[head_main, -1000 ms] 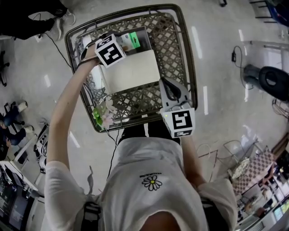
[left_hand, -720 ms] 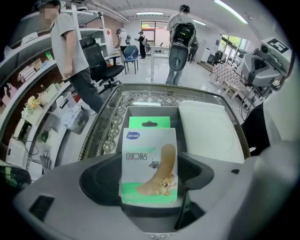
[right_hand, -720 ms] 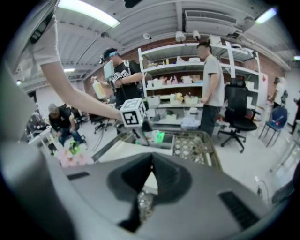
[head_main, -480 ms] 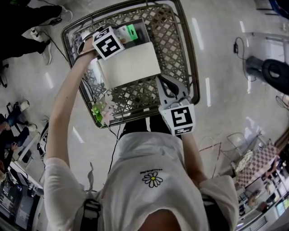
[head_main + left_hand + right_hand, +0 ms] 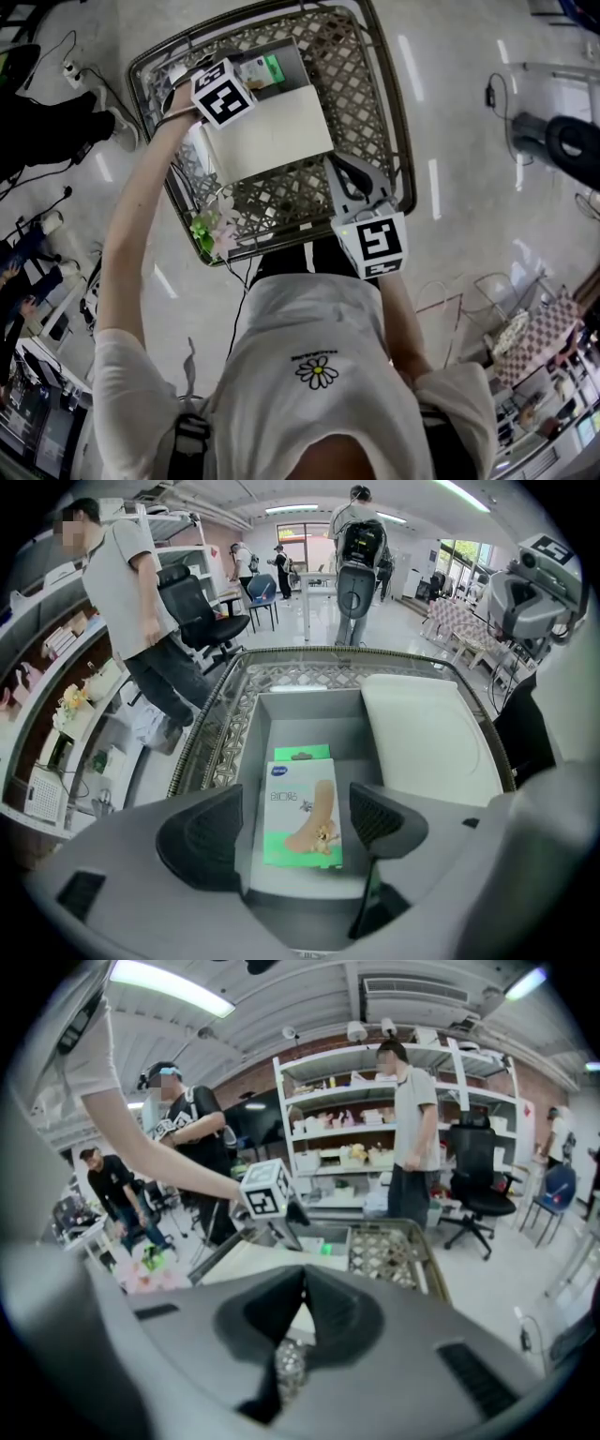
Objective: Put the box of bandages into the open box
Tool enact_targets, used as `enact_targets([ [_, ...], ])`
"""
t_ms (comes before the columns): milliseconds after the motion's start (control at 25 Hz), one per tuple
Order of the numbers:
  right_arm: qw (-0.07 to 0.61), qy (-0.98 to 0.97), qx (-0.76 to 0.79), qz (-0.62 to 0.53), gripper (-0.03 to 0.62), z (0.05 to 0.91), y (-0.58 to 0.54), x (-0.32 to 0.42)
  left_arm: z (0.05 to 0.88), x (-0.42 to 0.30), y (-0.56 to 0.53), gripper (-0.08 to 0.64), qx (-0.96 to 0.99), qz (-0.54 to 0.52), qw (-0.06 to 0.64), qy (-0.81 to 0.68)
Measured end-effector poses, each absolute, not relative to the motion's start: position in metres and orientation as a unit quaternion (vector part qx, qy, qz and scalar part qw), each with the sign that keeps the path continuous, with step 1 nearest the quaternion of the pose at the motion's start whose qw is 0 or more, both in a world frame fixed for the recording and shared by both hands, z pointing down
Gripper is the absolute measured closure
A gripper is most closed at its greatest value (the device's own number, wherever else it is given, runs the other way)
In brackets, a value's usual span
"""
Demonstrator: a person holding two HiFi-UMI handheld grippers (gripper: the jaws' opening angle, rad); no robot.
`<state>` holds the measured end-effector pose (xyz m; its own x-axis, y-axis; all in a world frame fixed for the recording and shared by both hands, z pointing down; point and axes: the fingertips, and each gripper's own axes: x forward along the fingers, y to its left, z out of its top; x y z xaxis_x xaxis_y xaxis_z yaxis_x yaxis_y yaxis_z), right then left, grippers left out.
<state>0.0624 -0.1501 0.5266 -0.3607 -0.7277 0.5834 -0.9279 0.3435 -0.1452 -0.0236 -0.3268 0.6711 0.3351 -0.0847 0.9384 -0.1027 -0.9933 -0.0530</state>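
Bandage box (image 5: pixel 302 813) lies flat inside the open box (image 5: pixel 314 719) in the cart (image 5: pixel 399 141). Your left gripper (image 5: pixel 292 829) hovers above it, jaws spread, holding nothing. Your right gripper (image 5: pixel 302 1283), jaws pressed together and empty, sits by the cart's near rim. The placing looks done; you only need to withdraw.

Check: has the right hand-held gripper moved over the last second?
No. The right hand-held gripper stays shut over the basket's near right corner, where it was in both earlier head views.
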Motion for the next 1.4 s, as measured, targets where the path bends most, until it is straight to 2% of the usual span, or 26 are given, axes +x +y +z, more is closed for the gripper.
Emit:
enact_targets([
  [280,0.213,-0.795,0.519,0.232,0.561,0.524,-0.15,0.057,0.664,-0.019,-0.329,0.198,0.824,0.562,0.013,-0.069],
  [400,0.212,-0.796,0.518,0.23,0.561,0.524,-0.15,0.056,0.652,-0.012,-0.337,0.198,0.833,0.547,-0.006,-0.082],
  [640,0.21,-0.804,0.512,0.218,0.561,0.518,-0.155,0.052,0.648,-0.014,-0.331,0.201,0.834,0.544,0.02,-0.088],
  [680,0.209,-0.806,0.512,0.213,0.561,0.515,-0.156,0.051,0.643,-0.013,-0.333,0.215,0.837,0.539,0.017,-0.095],
  [760,0.207,-0.808,0.512,0.204,0.561,0.507,-0.159,0.05,0.632,-0.013,-0.336,0.311,0.839,0.533,0.008,-0.112],
  [880,0.195,-0.809,0.521,0.191,0.561,0.49,-0.163,0.049,0.618,-0.017,-0.33,0.393,0.833,0.537,-0.006,-0.129],
  [1000,0.186,-0.815,0.521,0.172,0.561,0.471,-0.168,0.047,0.59,-0.019,-0.322,0.532,0.831,0.536,-0.039,-0.146],
  [1200,0.164,-0.828,0.521,0.129,0.561,0.434,-0.18,0.043,0.521,-0.02,-0.313,0.537,0.844,0.493,-0.064,-0.2],
  [1400,0.132,-0.843,0.514,0.089,0.561,0.394,-0.183,0.032,0.444,-0.033,-0.3,0.537,0.859,0.424,-0.059,-0.282],
])
